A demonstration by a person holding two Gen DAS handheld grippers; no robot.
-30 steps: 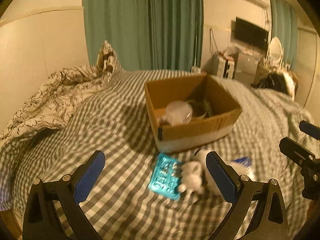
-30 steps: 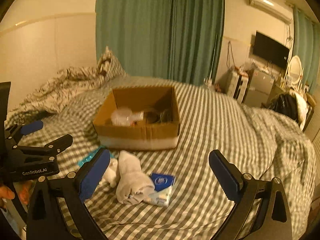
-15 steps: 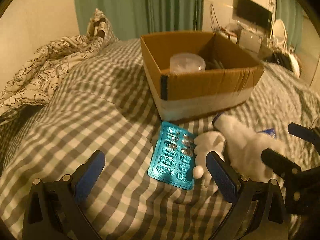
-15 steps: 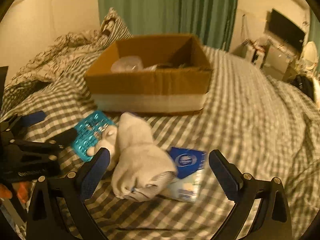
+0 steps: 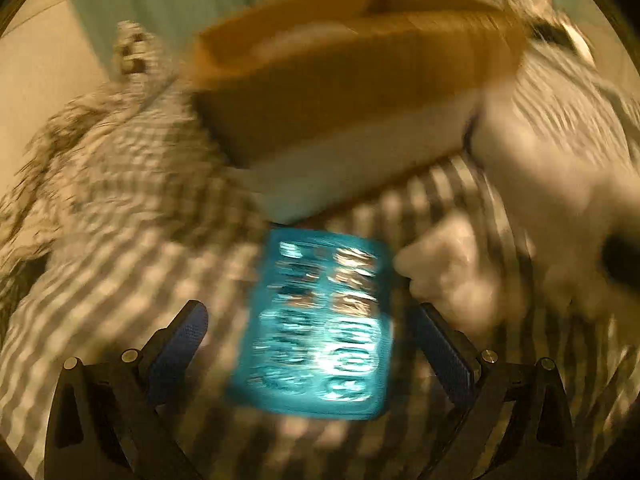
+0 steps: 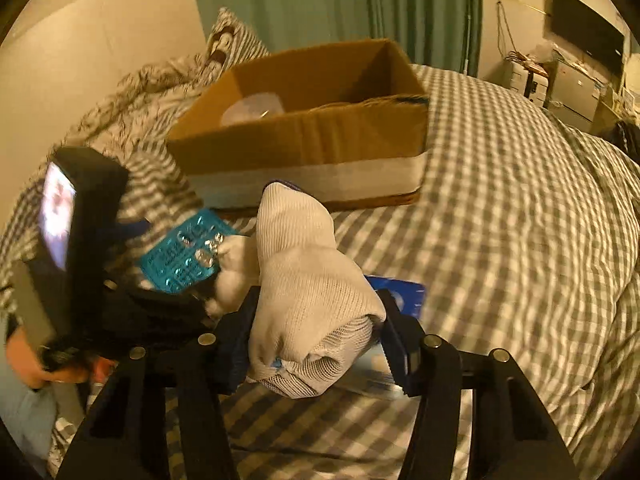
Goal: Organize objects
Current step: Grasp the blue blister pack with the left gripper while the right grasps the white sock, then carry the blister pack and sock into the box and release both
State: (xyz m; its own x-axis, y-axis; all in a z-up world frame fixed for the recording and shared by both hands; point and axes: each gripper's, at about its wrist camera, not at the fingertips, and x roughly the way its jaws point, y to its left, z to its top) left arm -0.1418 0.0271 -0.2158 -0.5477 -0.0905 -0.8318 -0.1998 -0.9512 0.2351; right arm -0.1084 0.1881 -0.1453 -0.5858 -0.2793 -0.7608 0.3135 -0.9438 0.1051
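Note:
A teal blister pack (image 5: 320,328) lies on the checked bedspread between the fingers of my left gripper (image 5: 312,340), which is open around it; the left view is blurred. It also shows in the right wrist view (image 6: 184,258). My right gripper (image 6: 316,340) is shut on a rolled white sock (image 6: 308,292). A small white plush toy (image 6: 234,276) lies between pack and sock. A blue tissue pack (image 6: 404,300) lies under the sock. An open cardboard box (image 6: 304,136) stands behind them with a clear lidded tub (image 6: 252,108) inside.
A floral duvet and pillow (image 6: 160,80) are bunched at the left. Green curtains (image 6: 340,0) hang behind the bed. A TV and cluttered shelves (image 6: 576,60) stand at the far right. The left gripper's body and the hand holding it (image 6: 68,280) fill the left of the right wrist view.
Both grippers have moved down and forward to the objects. The right gripper has closed on the sock. The left gripper now straddles the blister pack.

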